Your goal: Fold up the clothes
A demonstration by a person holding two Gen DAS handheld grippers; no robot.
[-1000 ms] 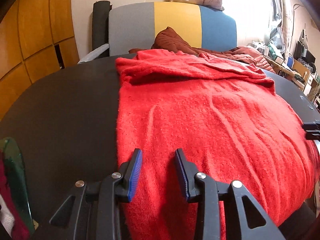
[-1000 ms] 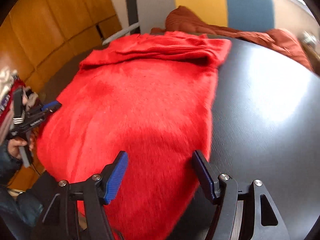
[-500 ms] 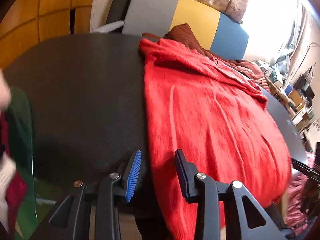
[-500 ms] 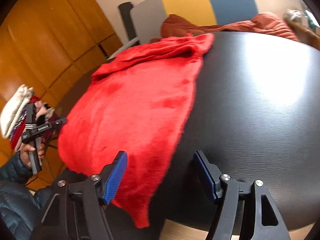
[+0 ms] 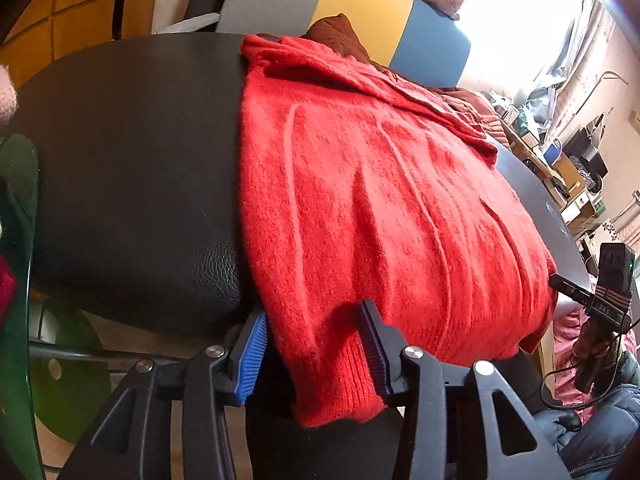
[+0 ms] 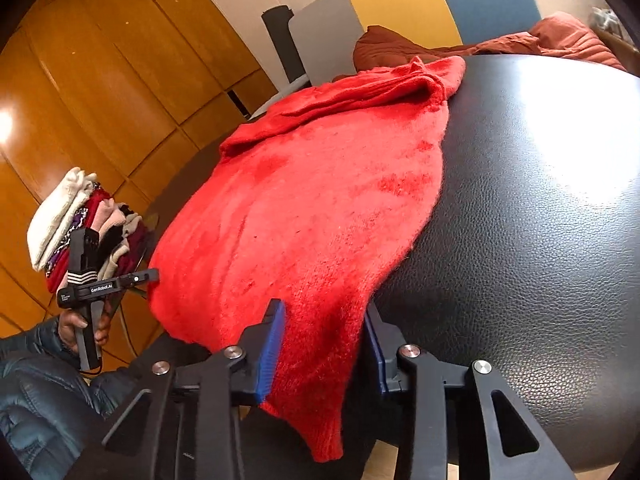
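Observation:
A red knit sweater [image 5: 380, 208] lies spread on a round black leather table [image 5: 132, 168], its hem hanging over the near edge. My left gripper [image 5: 316, 350] is open with the left hem corner between its blue pads. In the right wrist view the sweater [image 6: 312, 216] drapes over the table [image 6: 540, 220]. My right gripper [image 6: 324, 350] is open with the right hem corner hanging between its fingers. Each gripper shows in the other's view: the right one [image 5: 600, 296] and the left one [image 6: 100, 284].
A grey, yellow and blue chair back [image 5: 340, 12] with a rust quilt [image 6: 520, 44] stands behind the table. A stack of folded clothes [image 6: 76, 228] sits at the left. Wooden wall panels [image 6: 100, 80] lie beyond. Cluttered shelves [image 5: 568, 168] stand at the right.
Both grippers have dropped back to the table's near edge and now straddle the sweater's two hanging hem corners. The right gripper's jaws have narrowed.

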